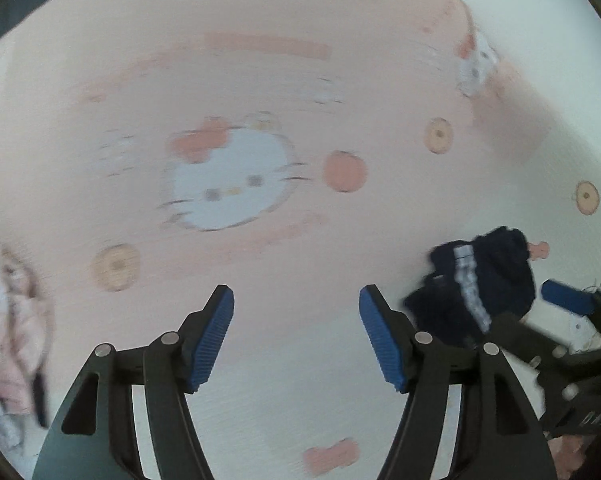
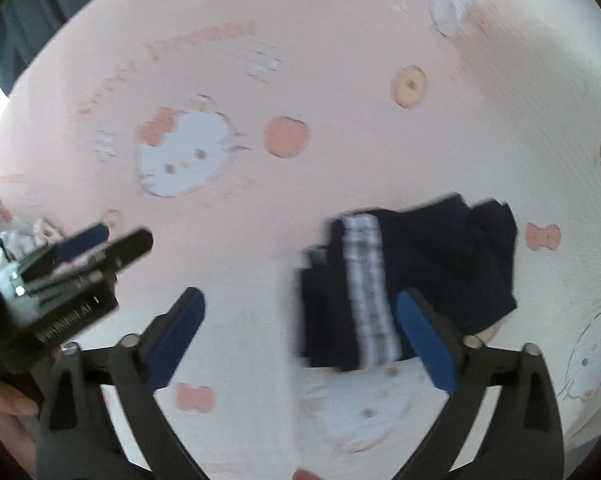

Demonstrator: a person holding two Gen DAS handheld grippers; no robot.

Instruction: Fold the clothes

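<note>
**With both grippers empty, the navy bundle rests on the sheet**

Left wrist view: the left gripper (image 1: 296, 336) hangs with blue pads spread, nothing between them, over the pink cartoon-cat bedsheet (image 1: 260, 60). The dark navy folded garment with a white plaid stripe (image 1: 476, 284) lies off right; a crumpled pale pink garment (image 1: 12, 320) waits left, probably next.

Right wrist view: the right gripper (image 2: 300, 344) gapes wide too, the navy garment (image 2: 420, 268) just ahead, apparently set down as finished.

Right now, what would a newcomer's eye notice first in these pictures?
First, the dark navy folded garment with a white checked stripe, lying on the pale pink cartoon-cat printed sheet, in front of the open right claw. Next, the big white cat face print beyond the open, empty left claw.
</note>
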